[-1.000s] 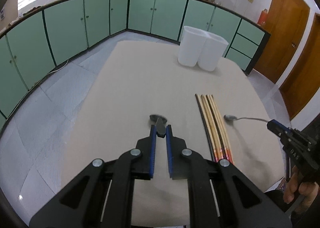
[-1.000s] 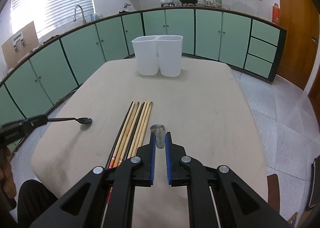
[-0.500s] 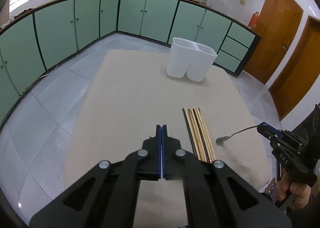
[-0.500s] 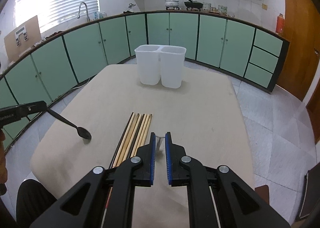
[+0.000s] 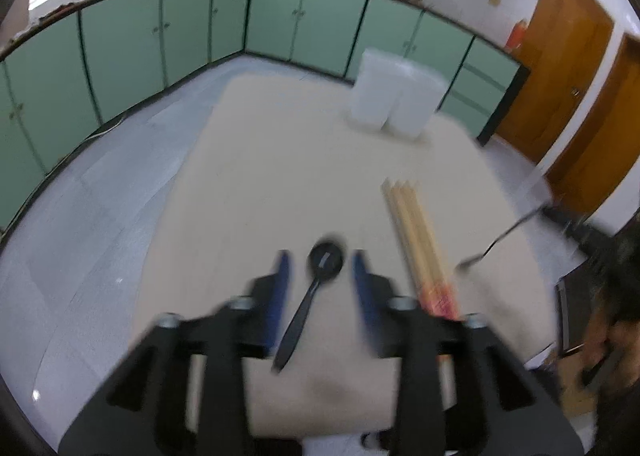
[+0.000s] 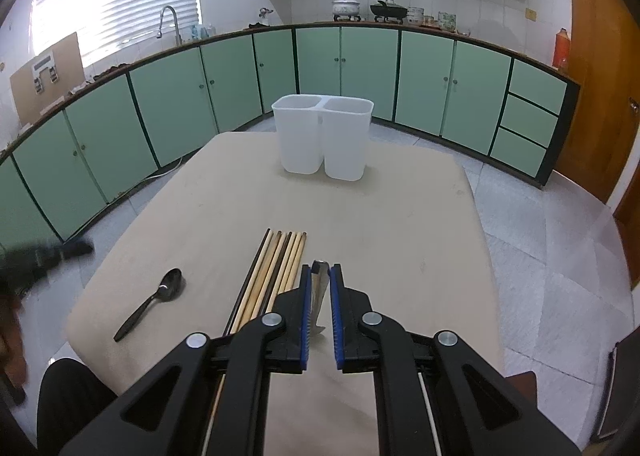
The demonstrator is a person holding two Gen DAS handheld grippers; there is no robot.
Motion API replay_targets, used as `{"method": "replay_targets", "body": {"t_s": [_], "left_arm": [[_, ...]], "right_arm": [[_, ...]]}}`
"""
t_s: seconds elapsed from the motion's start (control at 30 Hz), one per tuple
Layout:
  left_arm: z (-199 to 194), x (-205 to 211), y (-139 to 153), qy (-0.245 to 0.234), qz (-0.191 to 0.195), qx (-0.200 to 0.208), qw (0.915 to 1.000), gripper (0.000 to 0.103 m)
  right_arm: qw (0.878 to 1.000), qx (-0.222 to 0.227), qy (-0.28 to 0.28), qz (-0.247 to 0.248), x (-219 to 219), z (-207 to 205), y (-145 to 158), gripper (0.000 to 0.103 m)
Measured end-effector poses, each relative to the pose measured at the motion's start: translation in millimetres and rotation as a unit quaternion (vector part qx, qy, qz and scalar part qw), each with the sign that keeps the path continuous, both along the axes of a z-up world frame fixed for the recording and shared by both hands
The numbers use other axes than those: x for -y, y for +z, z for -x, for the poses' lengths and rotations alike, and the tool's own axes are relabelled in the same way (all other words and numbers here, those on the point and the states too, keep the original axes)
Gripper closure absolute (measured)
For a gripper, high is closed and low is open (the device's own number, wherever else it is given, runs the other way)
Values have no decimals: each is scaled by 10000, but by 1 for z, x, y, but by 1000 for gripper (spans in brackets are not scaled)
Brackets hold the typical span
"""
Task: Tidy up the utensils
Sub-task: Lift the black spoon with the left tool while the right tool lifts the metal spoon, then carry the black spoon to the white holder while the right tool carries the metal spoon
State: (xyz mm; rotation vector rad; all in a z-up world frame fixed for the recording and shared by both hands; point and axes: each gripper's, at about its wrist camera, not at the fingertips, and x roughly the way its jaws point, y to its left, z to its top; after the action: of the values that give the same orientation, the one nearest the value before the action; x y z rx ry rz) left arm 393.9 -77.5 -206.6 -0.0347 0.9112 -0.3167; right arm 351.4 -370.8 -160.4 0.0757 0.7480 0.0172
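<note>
A black spoon point(image 5: 316, 280) lies flat on the beige table point(image 5: 280, 160), between the fingers of my left gripper point(image 5: 321, 256) and touching neither pad. The jaws are opening. In the right wrist view the same black spoon point(image 6: 154, 302) rests left of a row of wooden chopsticks point(image 6: 276, 272), and my left gripper point(image 6: 48, 256) is a blur at the left edge. My right gripper point(image 6: 321, 270) is shut on a metal spoon point(image 6: 319, 292), whose handle stands upright between the blue pads. From the left, that metal spoon point(image 5: 500, 240) slants down beside the chopsticks point(image 5: 416, 240).
A white two-compartment container point(image 6: 324, 136) stands at the far end of the table. Green cabinets point(image 6: 168, 104) ring the room and wooden doors point(image 5: 560, 88) are on the right. A person's dark-clothed leg point(image 6: 68, 396) is at the table's near left corner.
My left gripper lowered the black spoon to the table, let go of it and opened. The spoon now lies flat. My right gripper has kept its hold on the metal spoon.
</note>
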Motion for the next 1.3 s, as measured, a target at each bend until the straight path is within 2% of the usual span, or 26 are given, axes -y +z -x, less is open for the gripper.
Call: {"method": "replay_targets", "body": {"t_s": [0.03, 0.1, 0.17, 0.27, 0.43, 0.47, 0.5, 0.53, 0.57, 0.67, 0.8, 1.07, 1.2, 1.3], "left_arm": [[5, -2, -12, -4, -125, -60, 9999, 54], [16, -5, -39, 5, -292, -230, 9993, 51], [21, -7, -55, 26, -441, -313, 9985, 51], [21, -11, -80, 41, -435, -550, 9975, 54], [24, -2, -83, -150, -681, -196, 9974, 57], [23, 0, -82, -185, -675, -199, 9973, 61], [23, 2, -81, -198, -649, -221, 9974, 73], [23, 2, -80, -212, -602, -256, 9976, 89], [23, 2, -80, -239, -516, -318, 9979, 91], [29, 2, -80, -263, -494, -345, 9978, 92], [34, 1, -69, -228, -230, -361, 9988, 92], [27, 1, -7, -237, 24, 203, 9995, 92], [20, 5, 6, -265, 1, 380, 9989, 92], [16, 8, 5, -273, 8, 383, 9989, 92]], "right_arm": [[10000, -5, -7, -13, 0, 1, -2, 94], [10000, -9, -10, -44, 1, 2, -3, 94], [10000, -3, -8, -37, 0, 3, -3, 94], [10000, -6, -8, -45, 0, 3, -3, 94], [10000, 9, -60, -71, 0, 6, -4, 94], [10000, 13, -68, -69, 0, 7, -4, 94], [10000, 13, -72, -68, 0, 6, -4, 94], [9999, 15, -81, -66, 0, 6, -4, 94], [9999, 17, -95, -84, 1, 6, -4, 94], [9999, 21, -94, -92, -1, 6, -5, 94], [9999, 30, -73, -80, -2, 8, -5, 94], [9999, 48, -51, -83, -3, 9, -3, 94], [9999, 45, -48, -98, -5, 9, -4, 94], [9999, 49, -41, -95, -5, 9, -3, 94]]}}
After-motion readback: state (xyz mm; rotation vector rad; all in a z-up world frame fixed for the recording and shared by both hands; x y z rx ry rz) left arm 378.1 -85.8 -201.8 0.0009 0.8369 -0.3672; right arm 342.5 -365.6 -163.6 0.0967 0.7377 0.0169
